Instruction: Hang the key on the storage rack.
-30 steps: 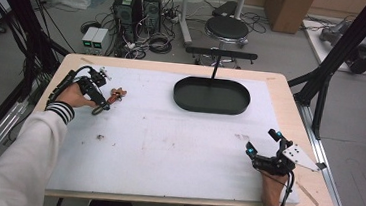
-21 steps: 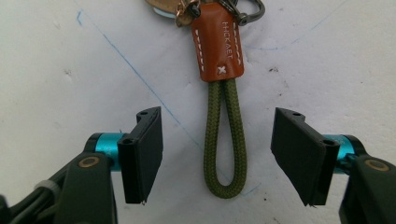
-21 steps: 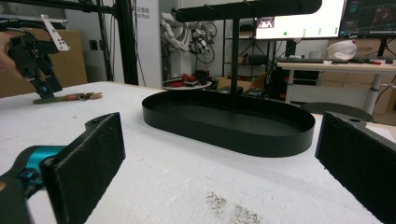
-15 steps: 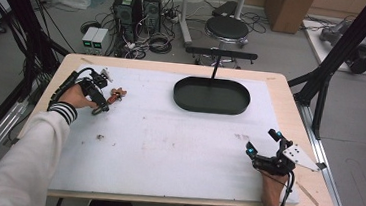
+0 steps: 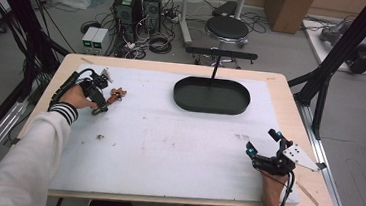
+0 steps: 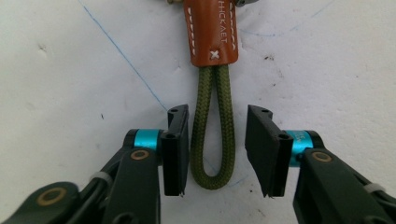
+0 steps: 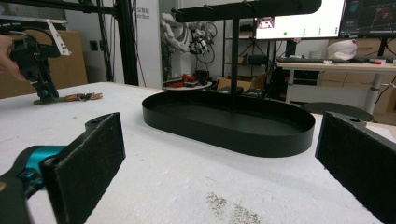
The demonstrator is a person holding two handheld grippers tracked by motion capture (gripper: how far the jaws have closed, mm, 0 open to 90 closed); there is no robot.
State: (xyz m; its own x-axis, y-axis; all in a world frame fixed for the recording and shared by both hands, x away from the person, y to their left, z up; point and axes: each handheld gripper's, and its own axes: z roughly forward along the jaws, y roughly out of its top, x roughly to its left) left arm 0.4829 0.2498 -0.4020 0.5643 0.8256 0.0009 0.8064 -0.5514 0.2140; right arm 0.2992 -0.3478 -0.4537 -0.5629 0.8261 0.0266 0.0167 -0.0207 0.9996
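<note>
Two grippers on the white table (image 5: 177, 147), left gripper (image 6: 217, 151) with jaws apart either side of an olive cord loop (image 6: 212, 130) on a brown leather keychain (image 6: 212, 30), right gripper (image 7: 219, 168) spread wide facing a black oval tray (image 7: 229, 121)

White foam-covered table top (image 5: 177, 147), scuffed, dark specks near front. Beyond it on grey floor: round black stool (image 5: 226, 28), 2 black computer towers (image 5: 138, 1), tangled cables (image 5: 151, 42), cardboard box (image 5: 284, 9) far right.
</note>
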